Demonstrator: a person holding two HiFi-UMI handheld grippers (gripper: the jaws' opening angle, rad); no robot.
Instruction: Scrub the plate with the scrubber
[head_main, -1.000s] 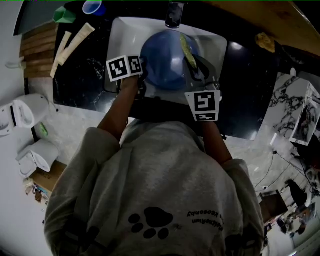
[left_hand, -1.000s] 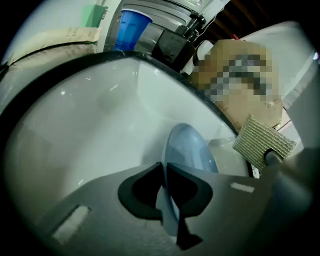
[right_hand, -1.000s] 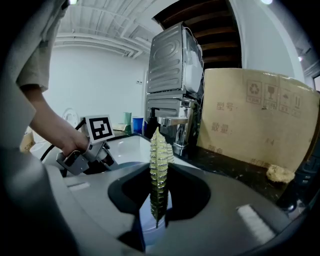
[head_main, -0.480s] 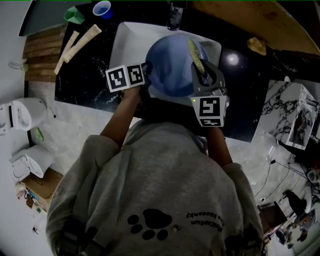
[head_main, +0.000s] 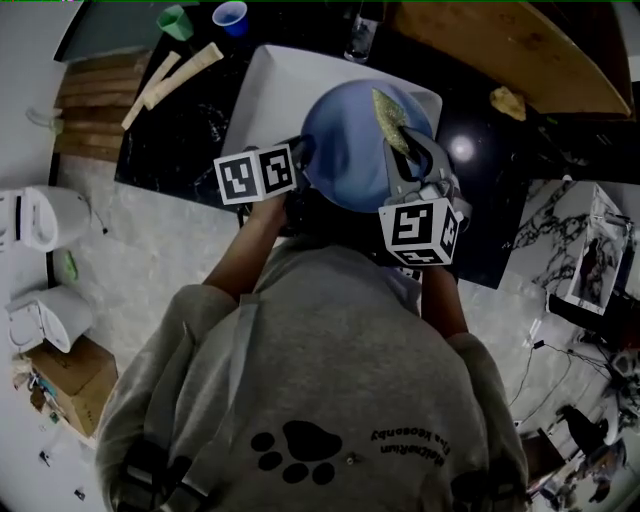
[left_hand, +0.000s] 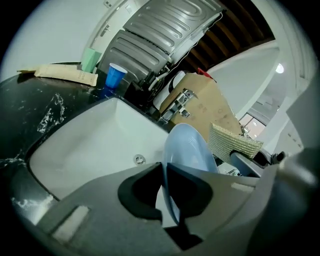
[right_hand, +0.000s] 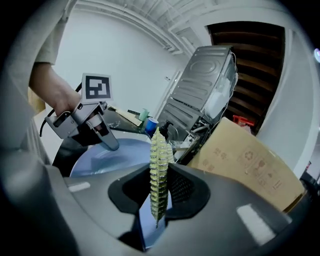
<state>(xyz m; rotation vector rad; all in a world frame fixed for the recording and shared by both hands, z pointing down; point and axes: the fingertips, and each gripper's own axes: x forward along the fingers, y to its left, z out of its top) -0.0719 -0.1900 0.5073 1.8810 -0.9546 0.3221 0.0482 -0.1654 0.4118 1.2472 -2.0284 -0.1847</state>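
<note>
While gripped at its rim, the plate (head_main: 350, 150) hangs over the white sink (head_main: 262, 95).

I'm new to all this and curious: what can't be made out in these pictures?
- Dirt on the plate: the head view is too dim, and the left gripper view sees it nearly edge-on.
- Whether the scrubber touches the plate: the right gripper view sees it edge-on, the head view from above.
- Sink floor: mostly covered by the plate in the head view.
</note>
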